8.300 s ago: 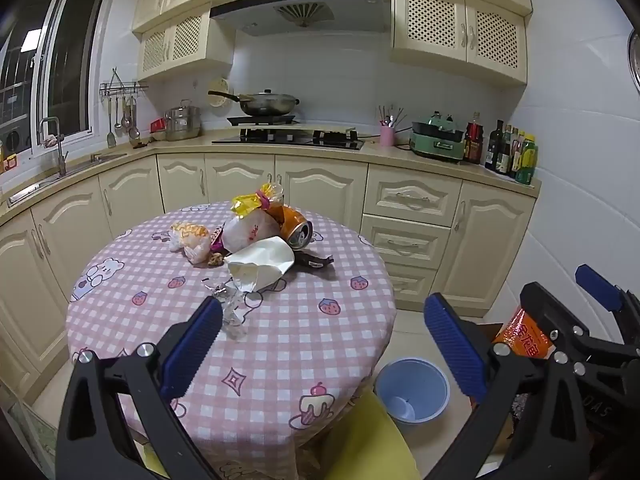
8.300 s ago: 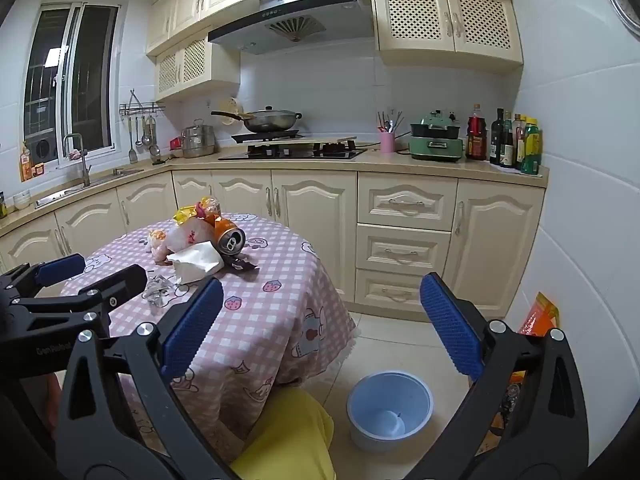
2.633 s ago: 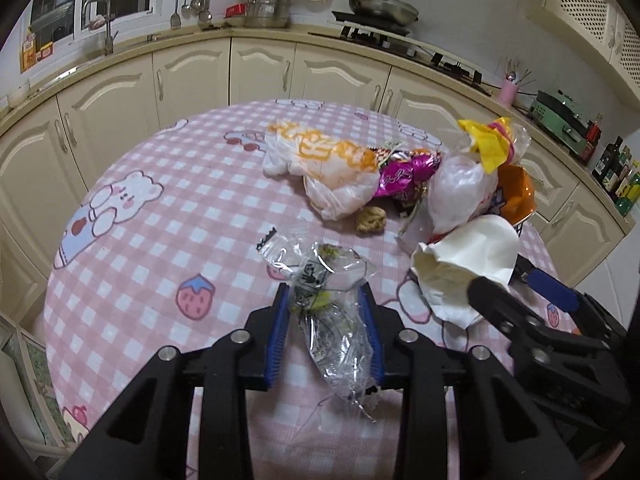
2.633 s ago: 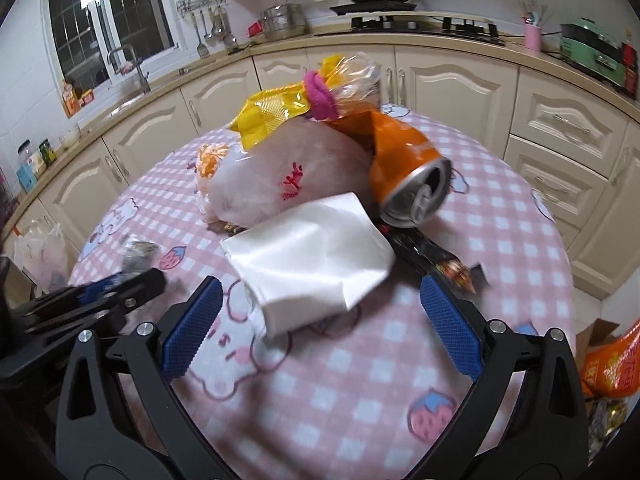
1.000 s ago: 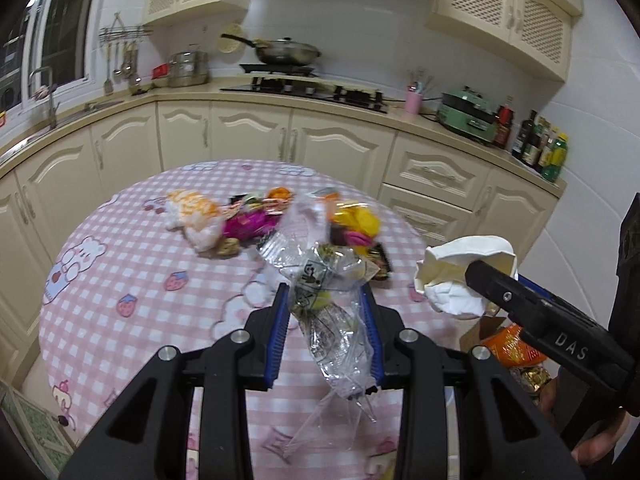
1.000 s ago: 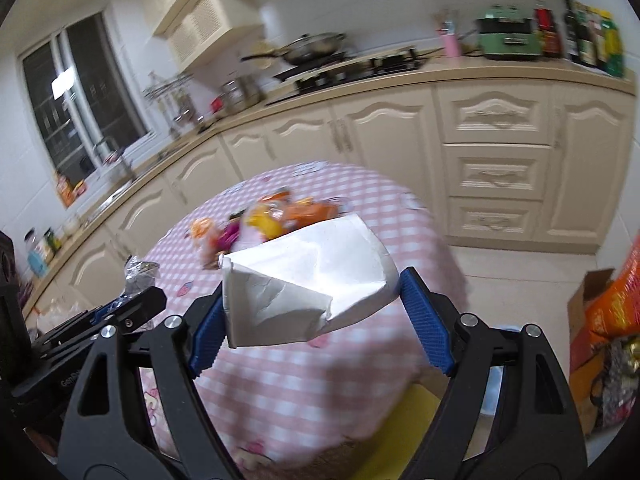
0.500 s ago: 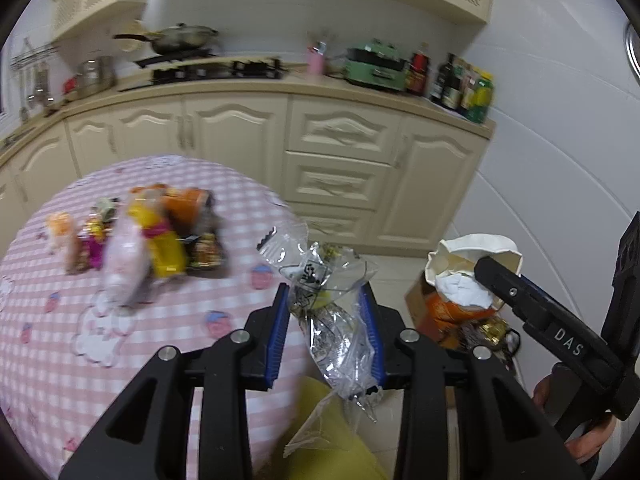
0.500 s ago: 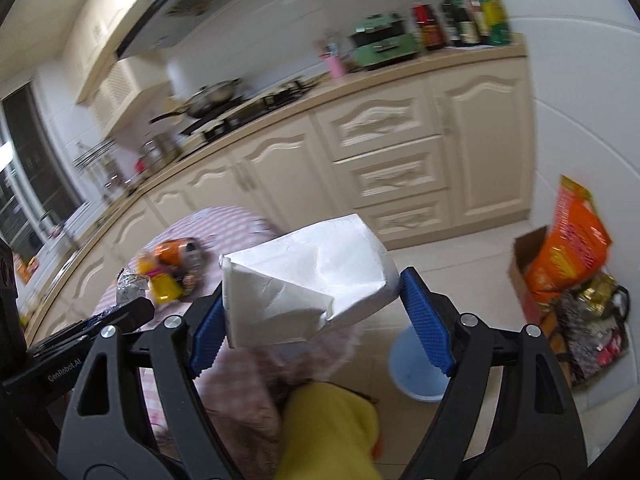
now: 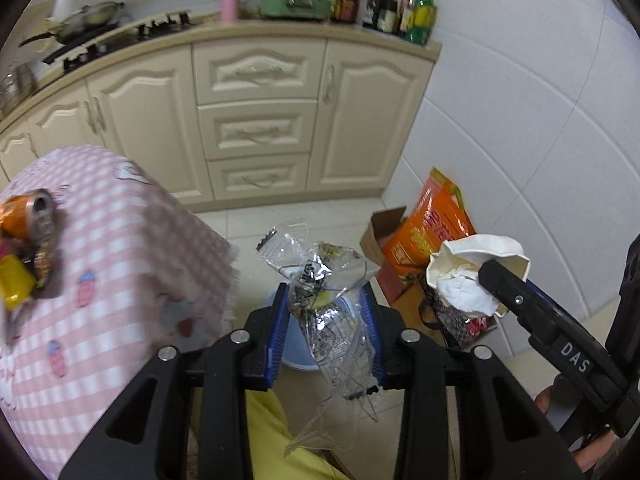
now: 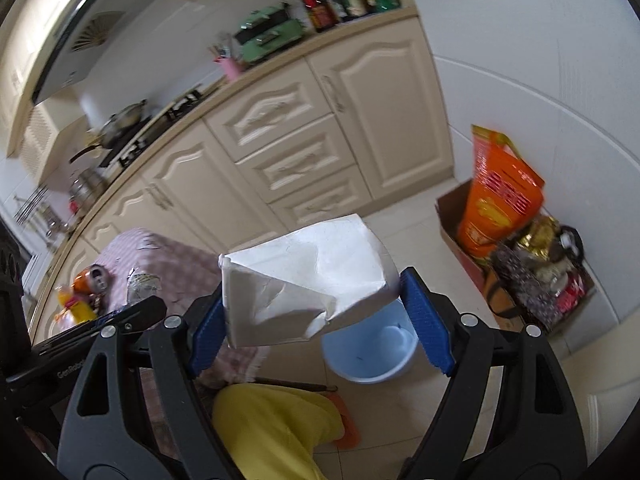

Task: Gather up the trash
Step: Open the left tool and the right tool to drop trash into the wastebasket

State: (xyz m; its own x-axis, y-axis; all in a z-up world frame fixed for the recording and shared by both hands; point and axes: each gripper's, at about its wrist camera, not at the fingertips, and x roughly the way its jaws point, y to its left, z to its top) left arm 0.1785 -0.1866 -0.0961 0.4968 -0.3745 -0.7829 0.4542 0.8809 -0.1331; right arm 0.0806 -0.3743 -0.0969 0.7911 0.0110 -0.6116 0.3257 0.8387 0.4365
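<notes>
Trash sits in both grippers: the left gripper (image 9: pixel 326 322) has its jaws closed narrow on a crumpled clear plastic wrapper (image 9: pixel 328 300), and the right gripper (image 10: pixel 320 316) has its jaws clamped on a creased white paper bag (image 10: pixel 304 284). From the left wrist view the wrapper hangs above a pale blue bin (image 9: pixel 296 354) on the tiled floor, the bin mostly hidden behind the jaws; the paper bag (image 9: pixel 472 276) shows at 3 o'clock, held in the other gripper's black finger. From the right wrist view the bin (image 10: pixel 372 350) stands just below the paper bag at 5 o'clock, its inside visible. At 9 o'clock in the left view the worktop with its pink checked cloth (image 9: pixel 120 248) carries an orange can (image 9: pixel 28 216) lying on its side and a yellow packet (image 9: pixel 14 286). An orange bag (image 10: pixel 500 196) stands in a cardboard box against the white wall at 3 o'clock of the right view. Yellow fabric (image 10: pixel 276 428) fills the bottom centre.
</notes>
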